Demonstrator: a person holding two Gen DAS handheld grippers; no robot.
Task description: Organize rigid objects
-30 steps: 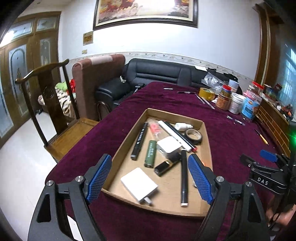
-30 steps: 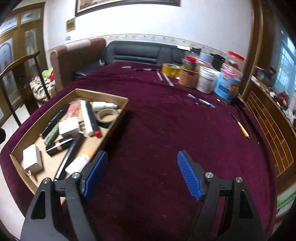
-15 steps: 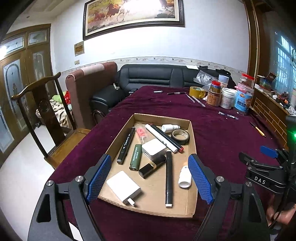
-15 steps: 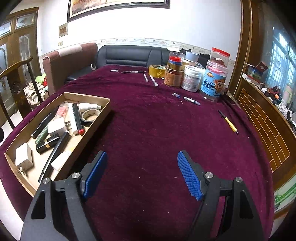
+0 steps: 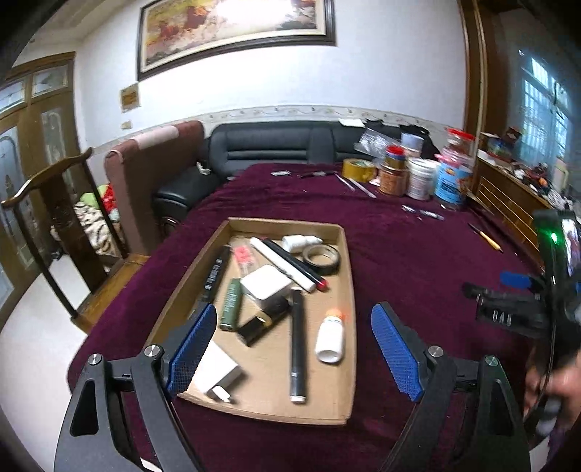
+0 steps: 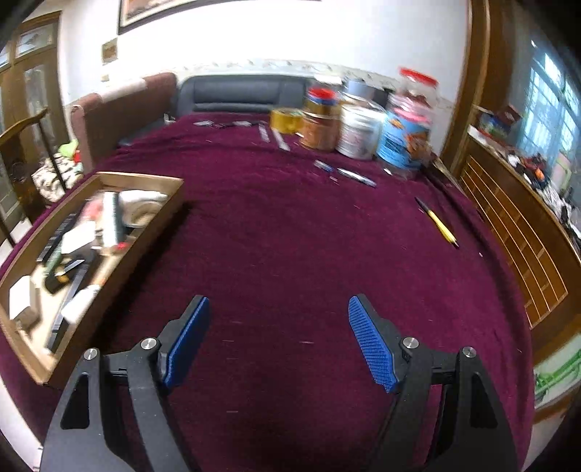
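hovering empty, left gripper (image 5: 294, 343) over cardboard tray (image 5: 346, 290)

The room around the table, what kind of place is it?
Probably a living room in a home. A black leather sofa stands behind the table, a large framed painting hangs on the wall, and a carved wooden chair stands at the table's side.
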